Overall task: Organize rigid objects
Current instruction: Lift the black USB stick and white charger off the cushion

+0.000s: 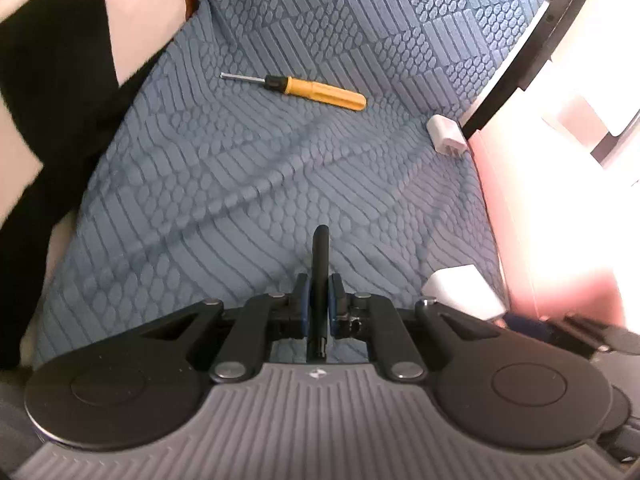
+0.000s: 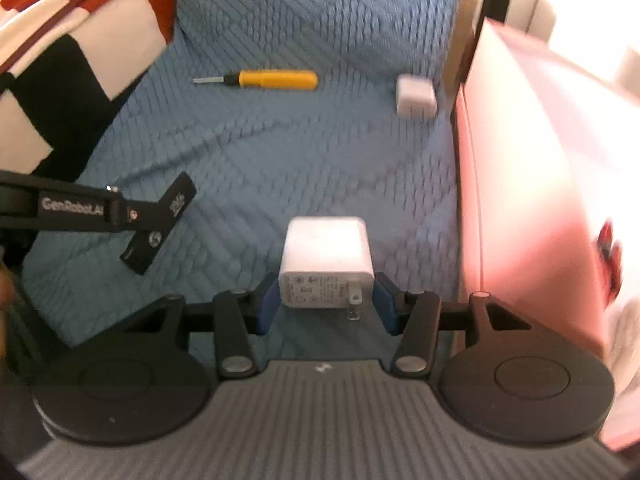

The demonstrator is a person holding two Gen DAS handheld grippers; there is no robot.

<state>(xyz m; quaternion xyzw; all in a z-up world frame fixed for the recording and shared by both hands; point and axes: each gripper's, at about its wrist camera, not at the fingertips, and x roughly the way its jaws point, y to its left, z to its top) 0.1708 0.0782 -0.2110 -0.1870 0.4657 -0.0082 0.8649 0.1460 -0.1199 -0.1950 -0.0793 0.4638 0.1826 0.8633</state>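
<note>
The left gripper (image 1: 319, 308) clenches one thin black rod (image 1: 320, 264) at lower centre. The right gripper (image 2: 326, 300) grasps one white charger (image 2: 326, 258), likely for sorting. Farther up the blue cover (image 1: 240, 168) lie one yellow screwdriver (image 1: 312, 89) and a second charger (image 1: 446, 136).

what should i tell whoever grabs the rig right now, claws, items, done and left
Left claw: shut on a thin black rod-like tool, held above the blue textured cover.
Right claw: shut on a white plug adapter, prongs facing the camera.
Still lying on the cover: the yellow-handled screwdriver and a second white adapter, next to the pink container at the right.
Done: two items picked up.
Left: set both down, probably in the pink container, then collect the screwdriver and the other adapter.
</note>
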